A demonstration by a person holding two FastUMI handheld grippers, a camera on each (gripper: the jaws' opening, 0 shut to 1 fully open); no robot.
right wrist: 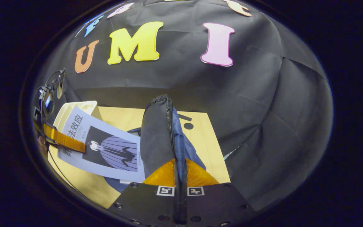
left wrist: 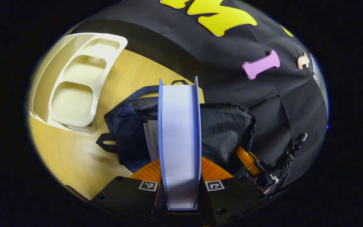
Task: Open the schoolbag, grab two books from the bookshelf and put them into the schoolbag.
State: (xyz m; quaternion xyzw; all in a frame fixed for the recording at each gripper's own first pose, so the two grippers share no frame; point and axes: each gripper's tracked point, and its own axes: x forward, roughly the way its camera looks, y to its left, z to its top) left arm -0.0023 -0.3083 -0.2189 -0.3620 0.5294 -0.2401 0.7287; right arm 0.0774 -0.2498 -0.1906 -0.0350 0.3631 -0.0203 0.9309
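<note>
Left gripper (left wrist: 179,186) clamps a book (left wrist: 179,138) edge-on over the open bag (left wrist: 228,126) on the table (left wrist: 74,151), while right gripper (right wrist: 180,176) pinches the bag's flap (right wrist: 158,132) upright, apparently to hold the mouth open for insertion.

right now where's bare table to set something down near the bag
Bare wood lies on the table between the white bookshelf and the schoolbag. In the right gripper view, a second strip runs between the bag and the table's far right edge. The middle is crowded: the left gripper holds a book over the bag, and the right gripper pinches the bag's rim.
</note>
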